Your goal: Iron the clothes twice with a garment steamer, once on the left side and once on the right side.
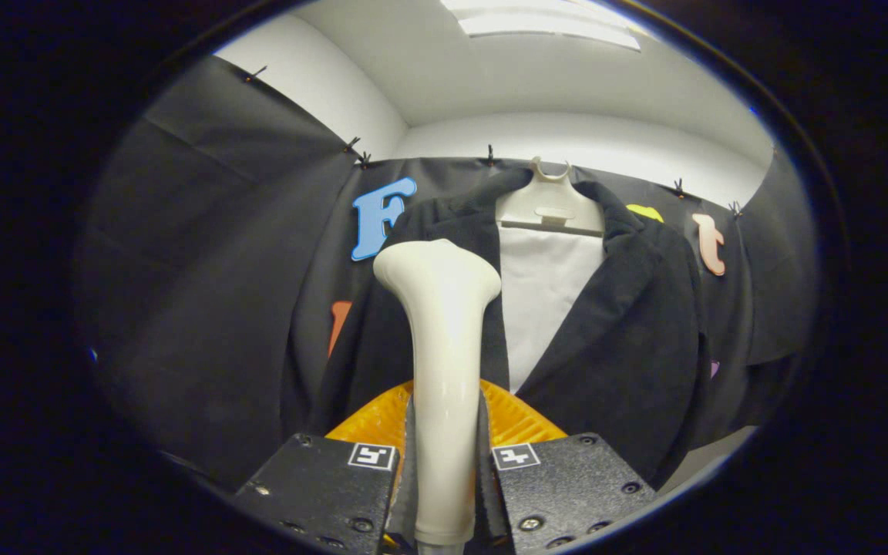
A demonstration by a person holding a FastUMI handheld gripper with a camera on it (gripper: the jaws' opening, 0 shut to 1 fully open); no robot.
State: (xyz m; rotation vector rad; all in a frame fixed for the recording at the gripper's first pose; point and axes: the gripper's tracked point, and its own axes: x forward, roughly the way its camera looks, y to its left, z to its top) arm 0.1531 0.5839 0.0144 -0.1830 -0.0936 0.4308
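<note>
Gripping steamer [439, 339], hand-held gripper [444, 462], booth.

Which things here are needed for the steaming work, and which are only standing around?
For the job:
- garment steamer, clamped between the gripper fingers, head up
- black jacket on the hanger, just beyond the steamer head
- white panel inside the open jacket front

Not part of it:
- black cloth wall
- ceiling light
- orange ridged piece behind the fingers; its purpose is unclear
</note>
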